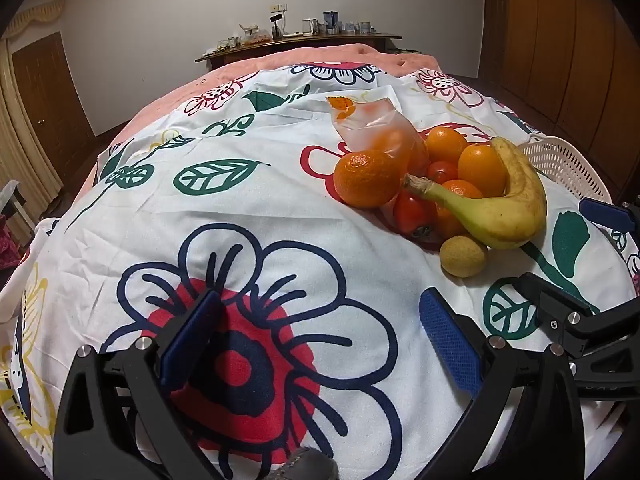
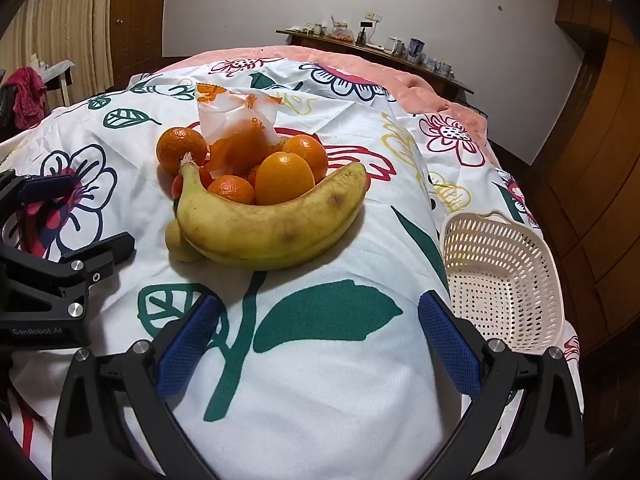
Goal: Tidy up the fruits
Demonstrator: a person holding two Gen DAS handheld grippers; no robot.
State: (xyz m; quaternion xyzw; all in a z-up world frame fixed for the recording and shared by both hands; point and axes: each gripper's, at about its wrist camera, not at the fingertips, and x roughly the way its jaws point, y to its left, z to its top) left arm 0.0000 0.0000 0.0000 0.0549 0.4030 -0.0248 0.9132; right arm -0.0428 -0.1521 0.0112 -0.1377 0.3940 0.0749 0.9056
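**Both grippers wide open, fruit heap untouched on the bed**

Your left gripper [image 1: 320, 336] hangs over the floral sheet [image 1: 248, 200] with its jaws spread wide and nothing between them, just the big red-and-navy flower print below. Your right gripper [image 2: 320, 336] is the same: jaws fully apart, empty, over a green leaf print. Both tilt down toward the bed.

The fruit sits in one heap on the sheet, toward the middle of the bed and nearer its right edge than its left. A banana [image 2: 272, 224] curls around the near side of the heap, stem end pointing left in the right wrist view. Behind it lie several oranges [image 2: 284, 178], one of them [image 2: 181, 149] a little apart at the heap's left side. Small red fruits [image 1: 414, 212] show between the oranges (in the left wrist view they are clearest). A small tan round fruit [image 1: 463, 256] touches the banana on its near left side. A clear plastic bag [image 2: 236, 124] holding more orange fruit leans on the far side of the heap.

A cream perforated basket [image 2: 504, 272] lies empty at the bed's right edge, well apart from the heap and just beside your right gripper.
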